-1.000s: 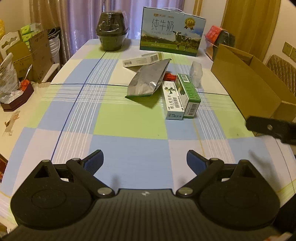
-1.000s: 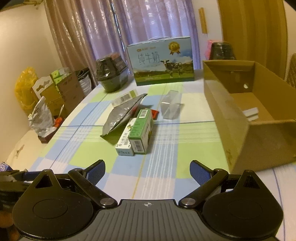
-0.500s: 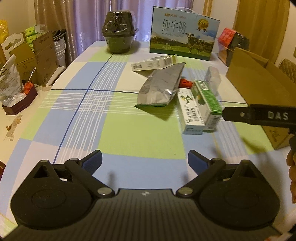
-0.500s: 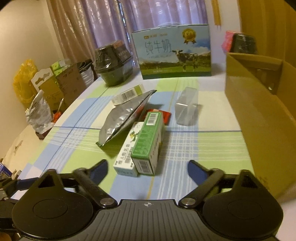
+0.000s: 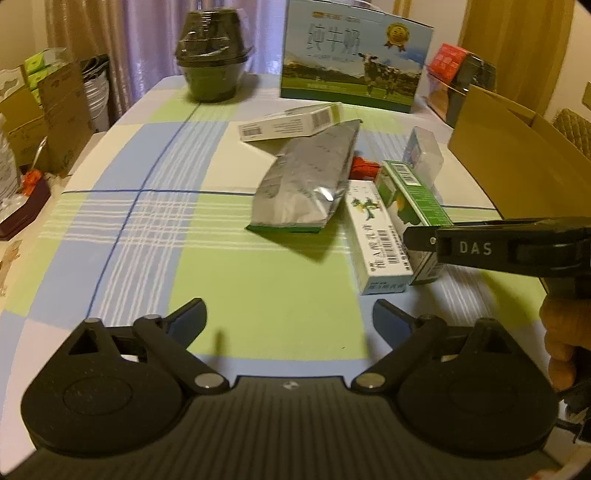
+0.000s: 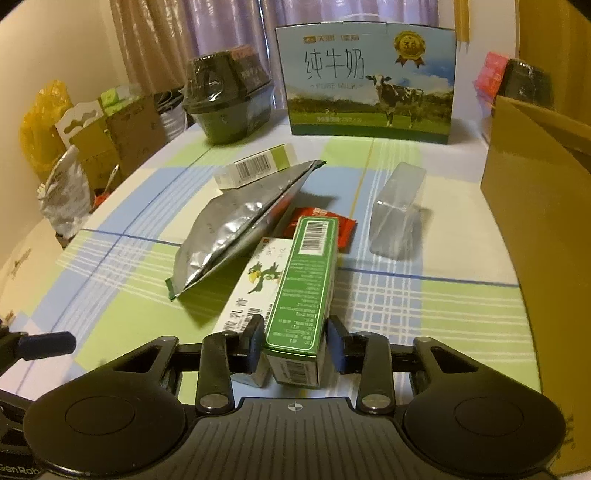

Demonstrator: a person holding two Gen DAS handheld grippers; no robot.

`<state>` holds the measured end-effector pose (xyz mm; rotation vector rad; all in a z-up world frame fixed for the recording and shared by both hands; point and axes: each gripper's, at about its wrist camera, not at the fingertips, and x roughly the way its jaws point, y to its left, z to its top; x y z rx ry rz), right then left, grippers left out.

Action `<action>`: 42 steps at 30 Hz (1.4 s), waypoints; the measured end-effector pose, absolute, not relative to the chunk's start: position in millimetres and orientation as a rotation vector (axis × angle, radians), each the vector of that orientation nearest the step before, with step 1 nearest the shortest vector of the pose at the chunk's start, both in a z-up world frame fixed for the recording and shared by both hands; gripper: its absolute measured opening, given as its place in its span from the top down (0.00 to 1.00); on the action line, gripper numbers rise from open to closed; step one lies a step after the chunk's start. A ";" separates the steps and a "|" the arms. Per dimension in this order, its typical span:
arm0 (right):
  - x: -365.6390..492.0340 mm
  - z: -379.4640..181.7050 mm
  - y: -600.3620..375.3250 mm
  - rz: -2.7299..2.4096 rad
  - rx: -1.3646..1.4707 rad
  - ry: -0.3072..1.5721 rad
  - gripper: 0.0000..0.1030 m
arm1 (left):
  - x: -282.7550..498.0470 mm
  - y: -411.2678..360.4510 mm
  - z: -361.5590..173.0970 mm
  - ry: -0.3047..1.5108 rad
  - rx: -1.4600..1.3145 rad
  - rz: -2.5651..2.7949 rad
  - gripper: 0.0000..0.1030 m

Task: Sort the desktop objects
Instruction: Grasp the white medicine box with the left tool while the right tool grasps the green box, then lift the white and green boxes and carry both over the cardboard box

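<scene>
the right gripper has its two blue-padded fingers closed in against the near end of the green box, one on each side, though whether they press it firmly is hard to tell. just left of that box, touching it, lies the white box with a bird print. beyond them, leaning over the white box's far end, is the silver foil pouch, with a red packet tucked behind the green box and a clear plastic case off to the gripper's right. further ahead lies a second white carton with a barcode.

far to the right stands the brown cardboard box (its inside is not visible here). straight ahead at the table's back edge stand the milk carton case and a wrapped dark bowl.

the left gripper hovers with its fingers wide apart over the checked tablecloth, holding nothing, the cluster of items ahead and to its right. purple curtains hang behind the table.
</scene>
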<state>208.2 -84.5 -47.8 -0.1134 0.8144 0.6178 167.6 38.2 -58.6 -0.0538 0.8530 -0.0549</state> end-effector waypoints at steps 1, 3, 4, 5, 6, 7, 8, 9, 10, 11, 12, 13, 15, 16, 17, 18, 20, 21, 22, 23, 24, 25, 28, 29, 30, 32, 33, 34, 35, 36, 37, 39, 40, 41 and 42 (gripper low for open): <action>208.9 -46.9 -85.5 0.612 -0.116 0.812 0.71 | 169.7 36.3 -59.3 0.857 -0.052 -0.067 0.18; 209.9 -45.0 -93.3 0.597 -0.115 0.806 0.74 | 174.1 30.3 -61.2 0.857 -0.043 -0.092 0.26; 210.0 -44.3 -98.9 0.590 -0.116 0.802 0.74 | 176.6 26.7 -62.1 0.854 -0.037 -0.101 0.26; 209.8 -43.3 -103.6 0.585 -0.117 0.799 0.74 | 179.5 22.1 -62.5 0.846 -0.028 -0.112 0.26; 209.0 -42.9 -110.5 0.575 -0.124 0.794 0.74 | 182.2 17.9 -62.8 0.841 -0.023 -0.123 0.26; 208.3 -42.3 -115.6 0.567 -0.130 0.789 0.74 | 185.5 13.1 -63.1 0.837 -0.018 -0.135 0.26; 207.1 -42.1 -120.3 0.558 -0.135 0.785 0.74 | 188.8 7.7 -63.3 0.830 -0.015 -0.150 0.26; 206.5 -42.3 -126.3 0.549 -0.139 0.783 0.74 | 191.7 2.6 -63.8 0.825 -0.010 -0.163 0.26; 205.6 -42.3 -131.7 0.540 -0.139 0.783 0.74 | 194.6 -2.6 -64.8 0.820 -0.007 -0.177 0.26; 205.0 -42.4 -136.3 0.534 -0.137 0.784 0.74 | 198.4 -8.2 -66.6 0.818 -0.004 -0.191 0.26; 204.0 -42.5 -140.7 0.527 -0.134 0.784 0.74 | 201.8 -13.0 -68.8 0.817 0.002 -0.195 0.26; 203.1 -42.6 -144.4 0.522 -0.132 0.785 0.74 | 205.2 -17.8 -71.1 0.818 0.015 -0.200 0.29; 200.4 -41.4 -149.7 0.516 -0.126 0.787 0.74 | 212.1 -25.7 -75.9 0.822 0.037 -0.200 0.47; 198.6 -41.0 -151.9 0.515 -0.126 0.786 0.74 | 214.9 -28.2 -77.6 0.823 0.043 -0.200 0.49; 196.6 -40.6 -153.2 0.514 -0.128 0.786 0.74 | 217.1 -30.6 -78.9 0.821 0.051 -0.199 0.55; 194.6 -40.3 -155.0 0.514 -0.128 0.786 0.74 | 218.0 -32.2 -79.7 0.820 0.059 -0.193 0.64; 190.7 -40.5 -158.3 0.516 -0.124 0.791 0.74 | 216.5 -33.2 -79.8 0.821 0.066 -0.177 0.65; 187.6 -39.9 -160.7 0.519 -0.119 0.795 0.74 | 213.8 -33.2 -79.4 0.824 0.067 -0.175 0.66; 185.4 -39.7 -162.1 0.522 -0.111 0.800 0.74 | 209.7 -33.0 -78.8 0.828 0.068 -0.176 0.67; 182.1 -38.7 -164.6 0.526 -0.098 0.807 0.74 | 203.7 -33.0 -78.1 0.835 0.067 -0.183 0.67; 177.8 -37.6 -167.6 0.529 -0.079 0.816 0.74 | 196.1 -32.6 -76.9 0.842 0.065 -0.190 0.67; 173.1 -36.4 -171.3 0.532 -0.053 0.829 0.74 | 187.4 -32.4 -75.6 0.846 0.062 -0.195 0.68; 156.0 -32.5 -184.7 0.538 0.043 0.874 0.74 | 154.2 -31.7 -72.0 0.859 0.054 -0.206 0.68; 149.8 -31.7 -190.0 0.540 0.085 0.895 0.74 | 141.8 -31.0 -71.0 0.865 0.046 -0.210 0.68; 144.2 -31.0 -195.9 0.540 0.129 0.914 0.74 | 129.7 -29.4 -69.9 0.870 0.035 -0.213 0.68; 133.2 -32.3 -209.6 0.527 0.215 0.953 0.74 | 108.8 -25.9 -67.8 0.874 0.016 -0.220 0.68; 128.9 -32.9 -215.1 0.517 0.240 0.966 0.74 | 101.0 -24.5 -67.2 0.876 0.010 -0.222 0.68; 126.1 -32.0 -218.8 0.509 0.248 0.965 0.74 | 94.6 -24.0 -66.6 0.878 0.009 -0.220 0.68; 122.7 -31.2 -221.1 0.504 0.244 0.959 0.74 | 89.1 -23.5 -66.6 0.878 0.011 -0.220 0.68; 119.6 -29.8 -222.2 0.502 0.235 0.954 0.74 | 84.6 -23.8 -66.5 0.877 0.016 -0.222 0.68; 117.1 -27.9 -221.7 0.501 0.219 0.950 0.74 | 81.5 -24.5 -66.8 0.878 0.025 -0.223 0.68; 112.6 -24.6 -217.3 0.501 0.166 0.933 0.74 | 77.7 -26.6 -66.9 0.877 0.040 -0.224 0.68; 110.5 -25.0 -216.2 0.502 0.142 0.922 0.74 | 77.2 -27.0 -66.5 0.872 0.044 -0.222 0.68; 108.7 -25.5 -214.0 0.502 0.117 0.913 0.74 | 77.1 -27.1 -66.3 0.868 0.048 -0.216 0.68; 106.9 -26.2 -211.1 0.504 0.094 0.903 0.74 | 77.5 -27.2 -66.3 0.862 0.050 -0.212 0.68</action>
